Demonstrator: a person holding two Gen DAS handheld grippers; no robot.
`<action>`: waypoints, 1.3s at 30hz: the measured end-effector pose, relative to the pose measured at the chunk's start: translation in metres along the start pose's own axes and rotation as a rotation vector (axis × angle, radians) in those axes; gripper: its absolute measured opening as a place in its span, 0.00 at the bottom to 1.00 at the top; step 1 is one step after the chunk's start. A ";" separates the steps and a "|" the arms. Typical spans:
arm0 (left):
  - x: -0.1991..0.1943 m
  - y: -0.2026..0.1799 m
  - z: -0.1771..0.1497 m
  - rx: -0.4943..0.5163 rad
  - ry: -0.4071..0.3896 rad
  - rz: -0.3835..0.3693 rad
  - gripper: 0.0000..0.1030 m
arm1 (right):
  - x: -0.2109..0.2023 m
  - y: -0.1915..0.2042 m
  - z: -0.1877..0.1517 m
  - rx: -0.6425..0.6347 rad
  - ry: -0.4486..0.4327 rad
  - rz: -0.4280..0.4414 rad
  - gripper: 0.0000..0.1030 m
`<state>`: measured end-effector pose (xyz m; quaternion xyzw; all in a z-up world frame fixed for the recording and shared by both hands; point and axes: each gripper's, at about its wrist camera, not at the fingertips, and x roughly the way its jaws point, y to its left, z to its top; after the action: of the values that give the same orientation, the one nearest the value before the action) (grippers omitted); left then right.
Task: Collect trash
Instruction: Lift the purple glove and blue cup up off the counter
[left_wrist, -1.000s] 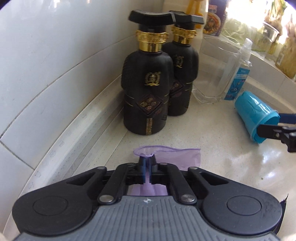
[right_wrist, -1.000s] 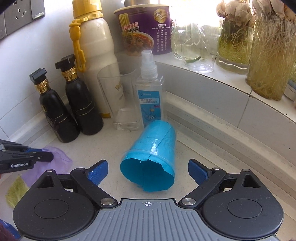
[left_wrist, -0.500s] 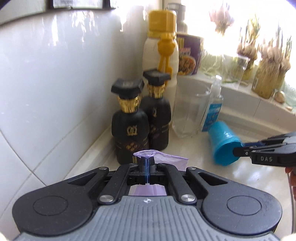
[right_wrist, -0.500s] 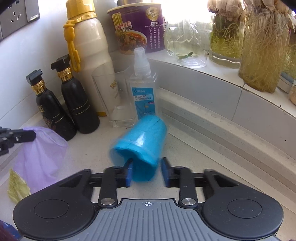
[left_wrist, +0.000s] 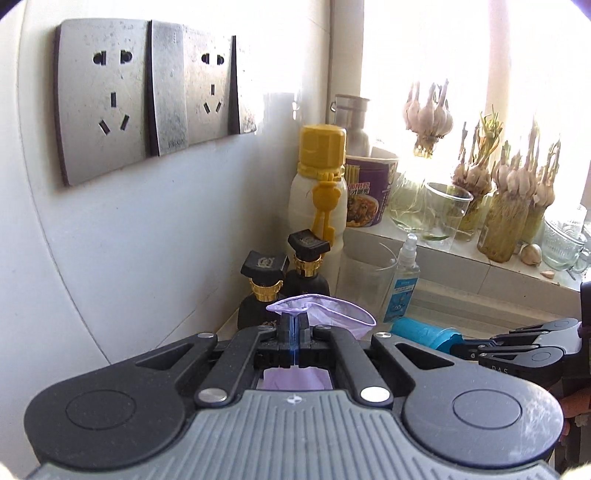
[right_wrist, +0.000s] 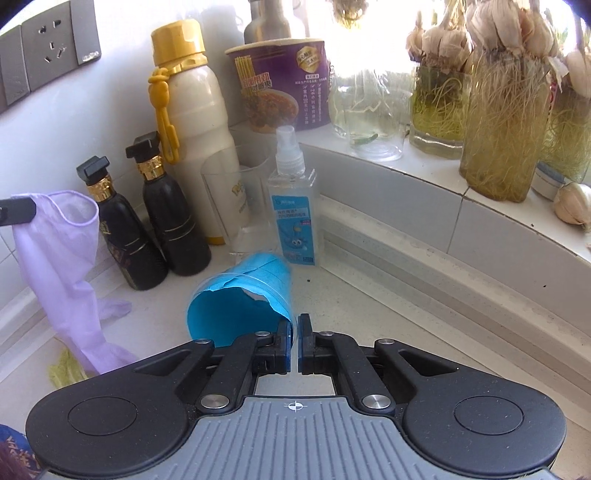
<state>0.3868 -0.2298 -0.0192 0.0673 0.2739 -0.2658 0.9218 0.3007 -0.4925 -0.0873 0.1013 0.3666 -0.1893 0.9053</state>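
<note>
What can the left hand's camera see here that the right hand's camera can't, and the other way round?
Only the left wrist view shows the glass mug on the sill. Only the right wrist view shows the purple glove hanging full length and the green scrap below it. Both show the blue cup, two black bottles and spray bottle.

black bottles (right_wrist: 155, 229), spray bottle (right_wrist: 293, 218), noodle cup (right_wrist: 282, 85)
</note>
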 end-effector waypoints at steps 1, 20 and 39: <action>-0.003 0.000 0.002 -0.001 -0.005 0.001 0.00 | -0.004 0.002 0.001 -0.003 -0.004 0.001 0.01; -0.111 0.022 0.009 -0.053 0.018 0.026 0.00 | -0.095 0.047 -0.002 -0.053 -0.061 0.077 0.01; -0.217 0.041 -0.044 -0.109 0.142 0.038 0.00 | -0.173 0.109 -0.061 -0.131 0.004 0.198 0.01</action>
<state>0.2343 -0.0849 0.0602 0.0412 0.3514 -0.2275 0.9072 0.1933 -0.3276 -0.0047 0.0778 0.3682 -0.0745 0.9235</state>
